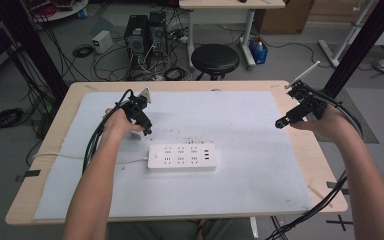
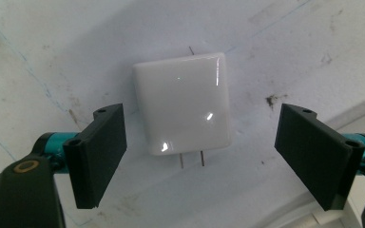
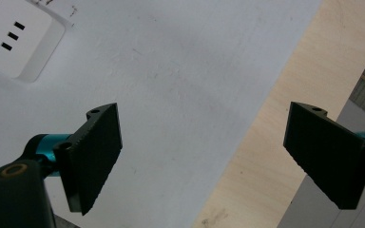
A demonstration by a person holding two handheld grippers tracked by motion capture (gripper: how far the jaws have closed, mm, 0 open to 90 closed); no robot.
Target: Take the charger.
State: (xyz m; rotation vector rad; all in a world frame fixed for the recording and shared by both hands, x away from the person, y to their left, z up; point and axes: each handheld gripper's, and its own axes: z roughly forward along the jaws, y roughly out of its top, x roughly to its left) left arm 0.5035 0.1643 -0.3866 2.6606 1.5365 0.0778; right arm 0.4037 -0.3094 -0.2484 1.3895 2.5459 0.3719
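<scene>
left tool (image 1: 145,125) hovers far-left of the power strip (image 1: 181,157) on the worktop (image 1: 290,165). its jaws gape empty around the white plug (image 2: 182,103); best lower squarely before closing. right tool (image 3: 218,156) wide open, empty.

Wooden table (image 1: 300,150) under white mat (image 1: 250,150)

The high view looks forward and down from above the person's edge of the surface (image 1: 295,150), taking in all of it and the floor beyond. The left gripper view rides on the left tool (image 1: 142,117), close above the mat (image 1: 240,120) near the left edge, facing down at a white plug (image 2: 183,102). The right gripper view rides on the right tool (image 1: 295,112), higher up, facing down over the right edge. It shares the power strip (image 1: 181,157) with the high view.
</scene>
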